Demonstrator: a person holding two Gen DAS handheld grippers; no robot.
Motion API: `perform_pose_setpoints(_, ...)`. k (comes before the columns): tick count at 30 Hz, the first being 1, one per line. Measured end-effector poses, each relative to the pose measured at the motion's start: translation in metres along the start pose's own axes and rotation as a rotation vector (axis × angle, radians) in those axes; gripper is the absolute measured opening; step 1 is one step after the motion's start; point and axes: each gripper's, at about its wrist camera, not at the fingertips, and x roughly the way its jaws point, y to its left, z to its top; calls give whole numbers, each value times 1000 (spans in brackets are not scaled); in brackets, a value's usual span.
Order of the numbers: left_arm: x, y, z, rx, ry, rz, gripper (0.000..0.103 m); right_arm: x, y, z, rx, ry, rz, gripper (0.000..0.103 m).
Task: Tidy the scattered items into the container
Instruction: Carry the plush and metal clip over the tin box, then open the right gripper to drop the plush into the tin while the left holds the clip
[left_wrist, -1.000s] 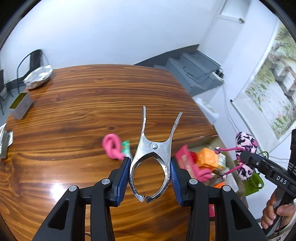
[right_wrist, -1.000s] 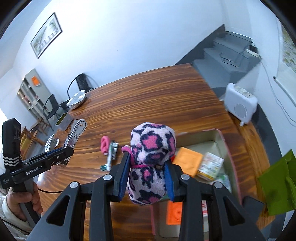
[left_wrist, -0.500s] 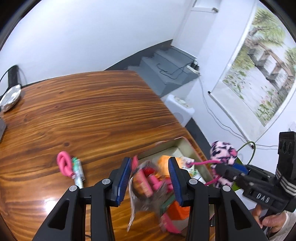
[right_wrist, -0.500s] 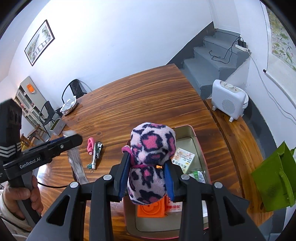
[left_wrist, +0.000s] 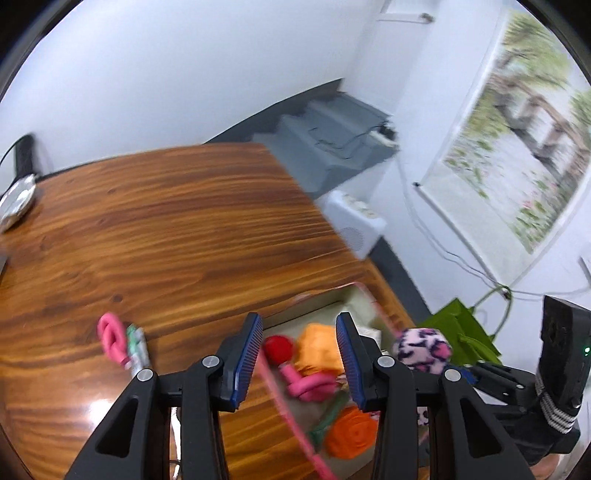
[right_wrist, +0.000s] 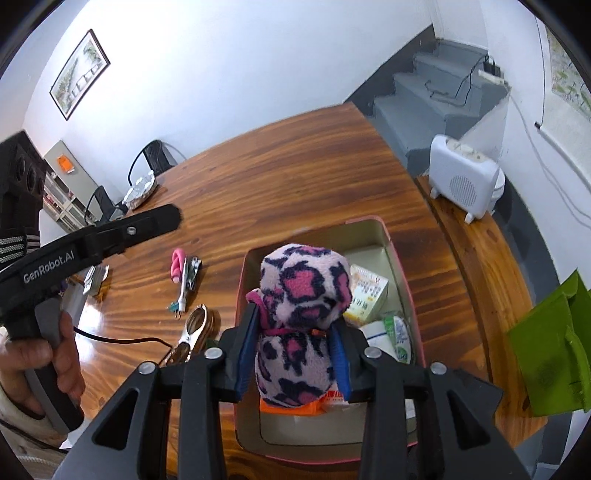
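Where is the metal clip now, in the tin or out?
Out: the metal clip lies on the table, left of the tin.

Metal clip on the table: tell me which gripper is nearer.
Left. The metal clip lies outside the container, under the open left gripper; the right gripper hangs over the container.

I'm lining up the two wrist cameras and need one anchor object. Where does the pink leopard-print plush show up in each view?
Left wrist view: the pink leopard-print plush sits at lower right, just beyond the left gripper's right finger, above the tin's far side.
Right wrist view: the plush fills the lower centre, clamped in the right gripper over the tin.
Shared landmark: the pink-rimmed tin on the wooden table.
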Motion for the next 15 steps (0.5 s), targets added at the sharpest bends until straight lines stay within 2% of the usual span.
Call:
perform_pose_setpoints(4,1,32,-18,-70,33,74,43,5,0,-1,3,10,5,56)
perform_pose_setpoints(6,3,51,-29,-115,57,111,43,5,3,0,-4,5,6,67)
perform_pose_setpoints(8,8,65,-39,-151,83,139,43,5,5,0,-12,0,6,70)
perform_pose_setpoints(15,32,85,-67,-189,166,173,44,5,7,3,-21,1,-5,71)
